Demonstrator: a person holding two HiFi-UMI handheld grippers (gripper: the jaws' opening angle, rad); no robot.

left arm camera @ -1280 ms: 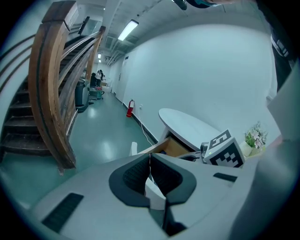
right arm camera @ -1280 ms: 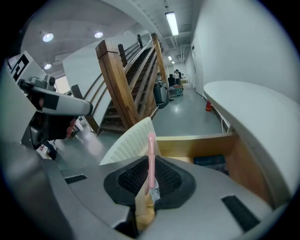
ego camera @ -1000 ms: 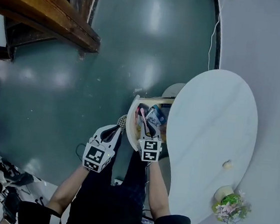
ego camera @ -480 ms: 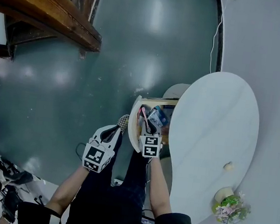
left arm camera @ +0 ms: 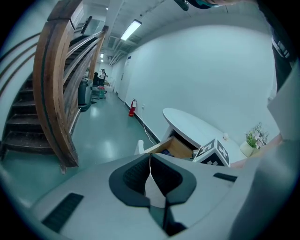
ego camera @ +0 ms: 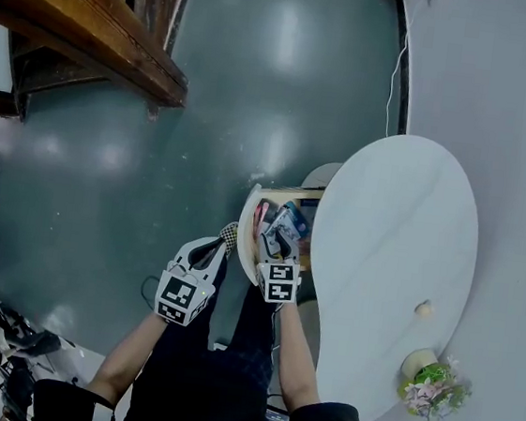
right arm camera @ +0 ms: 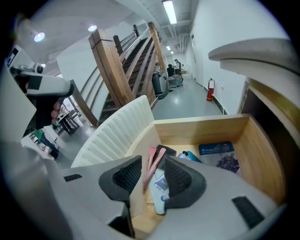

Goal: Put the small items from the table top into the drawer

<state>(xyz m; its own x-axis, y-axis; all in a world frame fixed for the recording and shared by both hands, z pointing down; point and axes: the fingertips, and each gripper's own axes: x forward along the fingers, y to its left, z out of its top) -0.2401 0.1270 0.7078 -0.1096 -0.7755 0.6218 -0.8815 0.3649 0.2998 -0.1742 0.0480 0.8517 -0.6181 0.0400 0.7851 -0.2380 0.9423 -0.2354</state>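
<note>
Drawer (ego camera: 279,193) open, already holds pink sticks (right arm camera: 153,167), blue packet (right arm camera: 215,150), other bits. Right gripper (ego camera: 273,244) over drawer, jaws just been opening, nothing pinched, sticks lying loose below. Left gripper (ego camera: 222,245) clenched, empty. Probably left: small pale lump (ego camera: 424,308) on table top (ego camera: 393,229)

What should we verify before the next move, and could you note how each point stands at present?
1. Right gripper has let go: ok. Its jaws have just been opening and stand apart, pressing on nothing.
2. Pink sticks lie inside the drawer: ok.
3. Drawer open for more items: ok.
4. Left gripper free: ok. Its jaws are shut with nothing between them.
5. Table cleared of small items: not ok. A small pale object is on it, near the flowers.
6. What that object is: cannot tell, too small.
</note>
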